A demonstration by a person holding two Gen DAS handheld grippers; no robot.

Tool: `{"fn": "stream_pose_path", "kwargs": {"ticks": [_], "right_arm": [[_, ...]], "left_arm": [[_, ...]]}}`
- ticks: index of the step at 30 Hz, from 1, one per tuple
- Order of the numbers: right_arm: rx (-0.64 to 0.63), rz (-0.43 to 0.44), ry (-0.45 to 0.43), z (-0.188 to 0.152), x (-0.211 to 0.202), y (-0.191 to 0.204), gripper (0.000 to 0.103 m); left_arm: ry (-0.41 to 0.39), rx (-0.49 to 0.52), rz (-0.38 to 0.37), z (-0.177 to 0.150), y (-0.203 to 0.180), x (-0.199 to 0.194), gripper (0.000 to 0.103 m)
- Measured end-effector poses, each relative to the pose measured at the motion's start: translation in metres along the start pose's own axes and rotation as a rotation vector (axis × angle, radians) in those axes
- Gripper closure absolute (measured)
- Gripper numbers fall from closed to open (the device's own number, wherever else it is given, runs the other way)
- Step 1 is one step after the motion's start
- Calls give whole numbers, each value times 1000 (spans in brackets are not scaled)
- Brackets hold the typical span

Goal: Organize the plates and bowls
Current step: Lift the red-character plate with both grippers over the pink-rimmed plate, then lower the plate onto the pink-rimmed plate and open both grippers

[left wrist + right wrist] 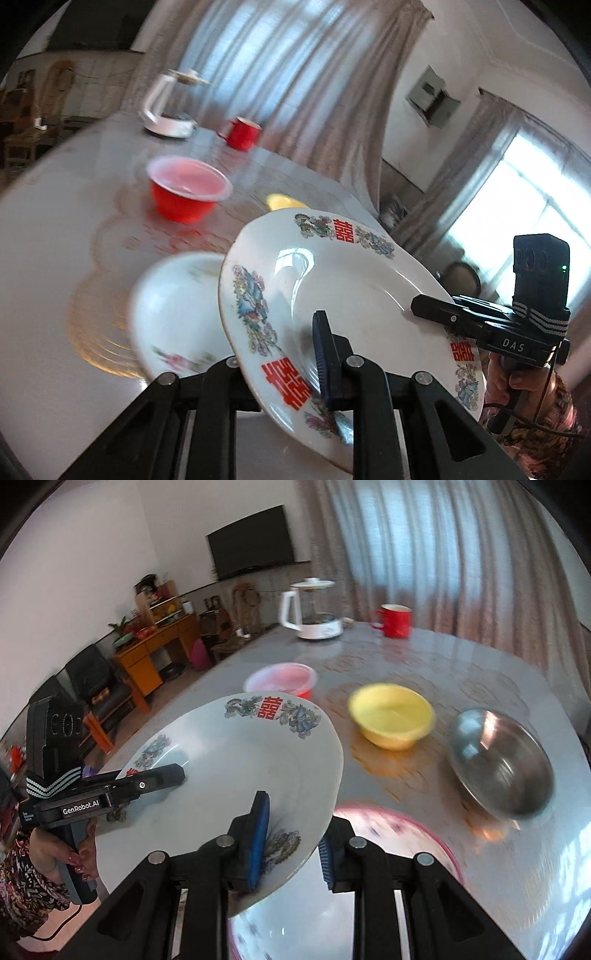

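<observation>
On the table (461,657) sit three bowls and one mug; both claws grip one plate (236,760).

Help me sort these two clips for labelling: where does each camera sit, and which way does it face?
Left wrist: on the left claw, facing across the table toward the curtains; the right claw and its hand show.
Right wrist: on the right claw, facing the table toward the television; the left claw and its hand show.
Shared: the plate both claws grip, red bowl, red mug, kettle.
</observation>
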State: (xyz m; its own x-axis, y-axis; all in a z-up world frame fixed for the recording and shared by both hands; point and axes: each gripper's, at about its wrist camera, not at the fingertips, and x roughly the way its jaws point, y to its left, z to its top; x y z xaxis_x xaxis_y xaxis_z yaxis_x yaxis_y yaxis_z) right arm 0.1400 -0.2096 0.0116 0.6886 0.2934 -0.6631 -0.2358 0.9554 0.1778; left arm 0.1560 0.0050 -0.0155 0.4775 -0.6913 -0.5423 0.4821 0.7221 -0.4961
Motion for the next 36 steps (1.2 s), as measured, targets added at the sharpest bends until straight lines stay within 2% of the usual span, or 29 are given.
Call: {"fn": "stream_pose_path", "kwargs": {"ticks": [7,15,27,36], "right_arm": [[101,-36,14,-40,-18,-45,79],[175,-32,58,-67,-11,-81,79],[203,-51,106,-84,-5,-98,77],[197,-72,131,-80,-4,-98,75]], "left_arm": [[89,-11,-5,-25,-36,36,83],[147,7,63,-46,-57,56,82],[175,80,124,-54,-70,69,78],[167,91,137,-55,-72,70,77]]}}
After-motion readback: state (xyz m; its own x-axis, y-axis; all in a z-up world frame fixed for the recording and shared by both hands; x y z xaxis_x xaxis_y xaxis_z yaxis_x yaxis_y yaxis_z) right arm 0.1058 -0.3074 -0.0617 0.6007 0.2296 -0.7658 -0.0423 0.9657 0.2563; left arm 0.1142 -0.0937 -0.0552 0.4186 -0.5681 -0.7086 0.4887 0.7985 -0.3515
